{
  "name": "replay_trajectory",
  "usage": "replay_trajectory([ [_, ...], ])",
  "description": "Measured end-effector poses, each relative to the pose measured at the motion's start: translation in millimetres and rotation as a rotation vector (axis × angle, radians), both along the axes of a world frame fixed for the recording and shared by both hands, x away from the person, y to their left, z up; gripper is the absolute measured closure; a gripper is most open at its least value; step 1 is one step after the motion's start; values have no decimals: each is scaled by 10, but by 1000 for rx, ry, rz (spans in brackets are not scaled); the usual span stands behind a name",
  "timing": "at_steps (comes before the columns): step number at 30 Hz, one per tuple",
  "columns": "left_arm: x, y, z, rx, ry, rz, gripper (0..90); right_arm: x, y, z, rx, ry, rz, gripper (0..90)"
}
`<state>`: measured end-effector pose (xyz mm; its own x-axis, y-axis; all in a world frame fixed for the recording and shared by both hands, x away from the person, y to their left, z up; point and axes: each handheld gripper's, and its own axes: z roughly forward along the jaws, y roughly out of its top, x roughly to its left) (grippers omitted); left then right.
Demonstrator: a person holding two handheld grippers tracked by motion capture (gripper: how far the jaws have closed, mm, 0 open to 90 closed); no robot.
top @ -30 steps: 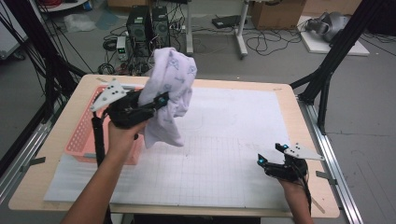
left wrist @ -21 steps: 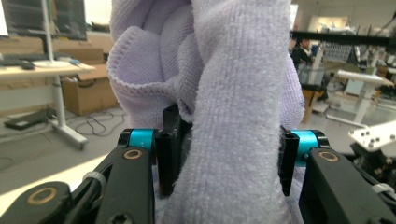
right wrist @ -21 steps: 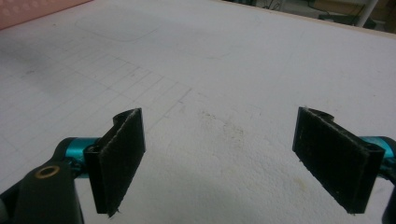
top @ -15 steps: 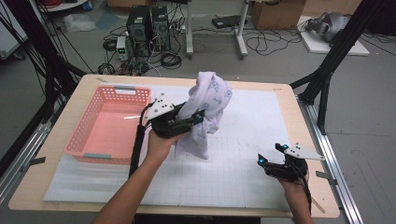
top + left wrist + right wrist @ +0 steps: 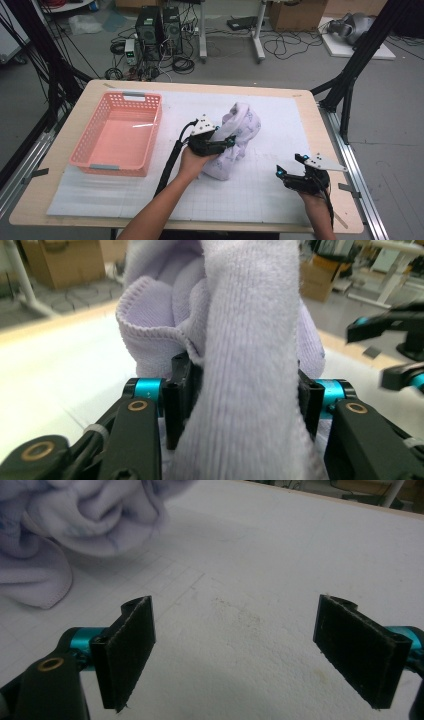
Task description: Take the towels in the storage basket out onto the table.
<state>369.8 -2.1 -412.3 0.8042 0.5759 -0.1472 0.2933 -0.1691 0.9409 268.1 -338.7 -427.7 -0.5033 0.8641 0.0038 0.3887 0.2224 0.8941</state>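
From above, the lilac towel (image 5: 235,137) lies bunched near the middle of the tabletop (image 5: 310,112), on the white gridded mat (image 5: 270,185), with the left tongs (image 5: 222,144) pushed into its 9 o'clock side. That view hides the jaws in the folds. The left gripper view settles it: a thick band of the towel (image 5: 250,365) runs up between the two black pads (image 5: 177,400), which sit against the cloth on both sides, so the left tongs pinch the towel; their jaws have just been easing wider with the cloth between them. The same view catches the other tool's black-and-teal jaws at 3 o'clock, farther off.

The right tongs (image 5: 292,172) rest low near the tabletop's 5 o'clock corner, well apart from the towel. The right gripper view shows them (image 5: 250,650) spread wide with bare mat between, and the towel's hem (image 5: 45,580) at 10 o'clock.

The pink basket (image 5: 85,160) stands at the 9 o'clock side of the tabletop, beside the towel but not touching it; its inside shows nothing but the pink floor.
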Motion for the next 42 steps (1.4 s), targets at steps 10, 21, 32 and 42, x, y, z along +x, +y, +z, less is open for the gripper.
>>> replay_trajectory([
  [10, 64, 64, -17, -4, 49, 78, 218, 4, 0, -13, -5, 8, 3, 156],
  [21, -340, 694, 62, -25, -28, 78, 172, -9, 7, -15, -7, 9, 1, 156],
  [32, -533, 971, -93, -12, -36, 88, 177, 19, 26, -45, -1, 18, -1, 156],
  [42, -563, 1096, -114, -15, -34, 116, 176, 6, 17, -52, 3, 33, -16, 156],
])
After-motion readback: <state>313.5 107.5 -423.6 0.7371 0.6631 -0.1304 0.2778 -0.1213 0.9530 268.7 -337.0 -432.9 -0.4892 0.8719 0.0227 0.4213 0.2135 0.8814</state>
